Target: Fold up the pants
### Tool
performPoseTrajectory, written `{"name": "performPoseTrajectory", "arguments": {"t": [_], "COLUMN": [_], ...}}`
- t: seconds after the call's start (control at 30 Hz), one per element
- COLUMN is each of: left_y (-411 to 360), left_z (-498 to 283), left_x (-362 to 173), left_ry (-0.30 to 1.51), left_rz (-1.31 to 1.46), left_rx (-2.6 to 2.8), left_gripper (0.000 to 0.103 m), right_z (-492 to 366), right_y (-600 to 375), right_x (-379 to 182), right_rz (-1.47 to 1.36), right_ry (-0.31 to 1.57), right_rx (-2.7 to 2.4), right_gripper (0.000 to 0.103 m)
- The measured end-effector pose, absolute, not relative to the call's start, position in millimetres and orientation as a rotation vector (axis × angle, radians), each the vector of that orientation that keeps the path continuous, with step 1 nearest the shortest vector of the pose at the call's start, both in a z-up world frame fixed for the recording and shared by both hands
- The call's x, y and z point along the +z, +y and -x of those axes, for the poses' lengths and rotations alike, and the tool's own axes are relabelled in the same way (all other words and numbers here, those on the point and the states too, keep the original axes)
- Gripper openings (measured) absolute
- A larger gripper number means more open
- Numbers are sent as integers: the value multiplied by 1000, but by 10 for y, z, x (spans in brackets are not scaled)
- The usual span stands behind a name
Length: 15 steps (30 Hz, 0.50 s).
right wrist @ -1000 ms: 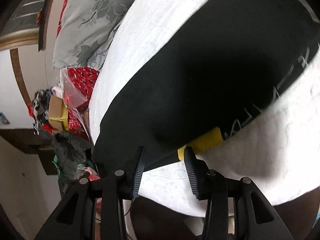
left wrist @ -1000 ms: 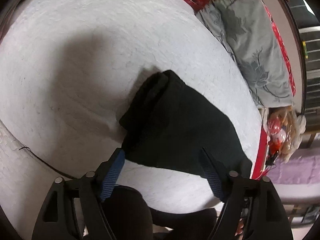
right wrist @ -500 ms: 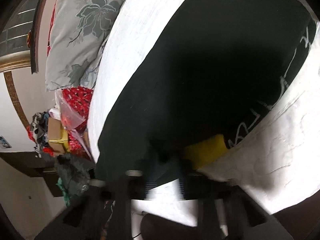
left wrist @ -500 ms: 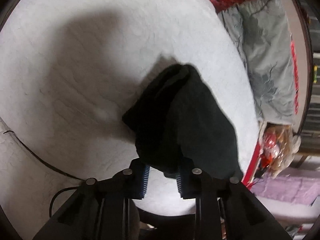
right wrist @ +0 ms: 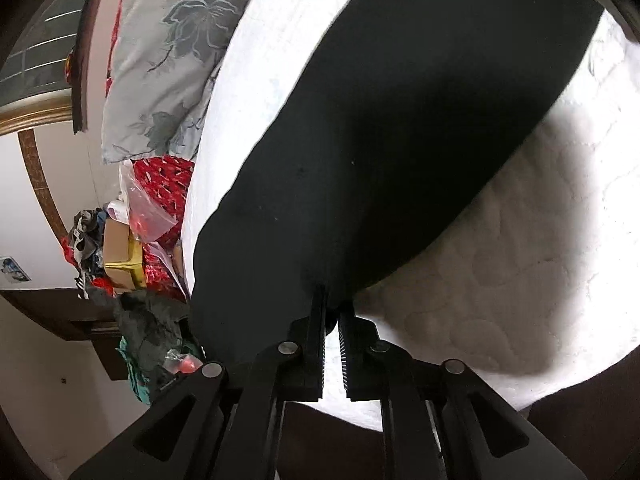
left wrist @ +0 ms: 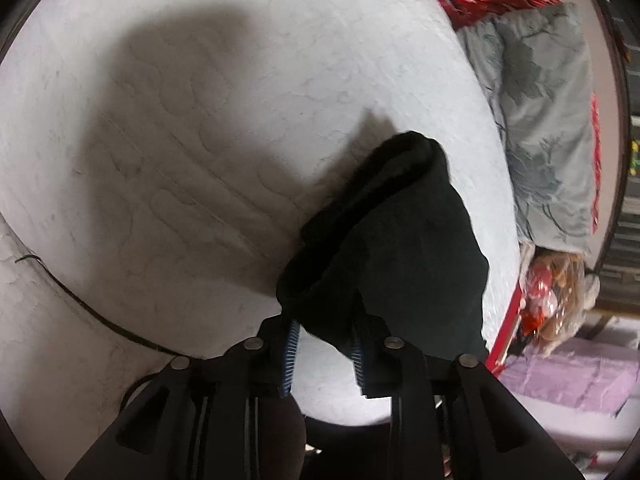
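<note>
Lying on the white quilted bed [left wrist: 200, 140], black pants [right wrist: 400, 140] stretched as a long band, long axis running away from the right hand-held gripper [right wrist: 333, 312] up and to the right across the right wrist view. Near edge of the cloth gathered right at that gripper's tips, rest of the garment flat ahead of it. Far end out of that frame.

Seen from the left wrist, a bunched end of the same pants [left wrist: 392, 248] reaching up and to the right from the left hand-held gripper [left wrist: 324, 340], rolled hem or cuff at the top, lower corner hanging into the tips. Each hand thus nearest to its own end of the garment; neither reaching across.

Right hand-held gripper: drawn nearly together, only a thin slit between the ribbed pads, dark cloth pinched at the very tips. Having just closed hard on it and eased a touch.

Left hand-held gripper: partly closed, a modest gap left, having clamped down and then just opened a little. Fabric corner between the fingers, pressed against the right-hand pad [left wrist: 358, 356] and meeting the left-hand one [left wrist: 291, 344] near its tip; judged a grip on the cloth, though a loose one.

Judged next: carrying one held end along the long axis toward the other, both pinches needing to hold. Grey flowered pillow [left wrist: 548, 120] beside the bed's far edge, well apart.
</note>
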<state>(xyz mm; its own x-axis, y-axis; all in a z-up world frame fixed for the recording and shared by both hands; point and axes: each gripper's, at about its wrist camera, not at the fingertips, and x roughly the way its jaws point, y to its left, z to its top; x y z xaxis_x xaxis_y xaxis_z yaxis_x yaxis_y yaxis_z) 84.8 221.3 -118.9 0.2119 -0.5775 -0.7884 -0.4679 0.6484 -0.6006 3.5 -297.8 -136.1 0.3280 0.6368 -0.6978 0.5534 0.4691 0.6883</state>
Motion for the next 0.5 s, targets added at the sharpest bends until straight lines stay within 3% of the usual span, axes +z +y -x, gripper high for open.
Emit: {"name": "performPoseTrajectory", "arguments": {"t": [0.17,0.27,0.37,0.43,0.5], "left_y": [2392,2452,2306,2129,1979], "left_z": [-732,-821,-1087,-1283,-1407], "left_x": [-860,-605,-403,-352,-360], "left_ry": [1335,1283,1268,1290,1321], "left_rz": [870,808,679,593,564], "left_rx": [-152,-176,-199,-192,-196], "left_gripper": [45,54,66,66,66], "right_z": [-1,9,-174,-338,-582], "right_y": [-3198,-3521,-3723,-3691,-3447], "right_x": [-977,-676,-450,-372,-337], "right_rz": [-1079,-1010,-912,-901,-835], "right_ry": [1308,1221,1185,1171,1187], "right_rx": [151,129,84,126,198], "right_gripper": [18,29,32,33,40]}}
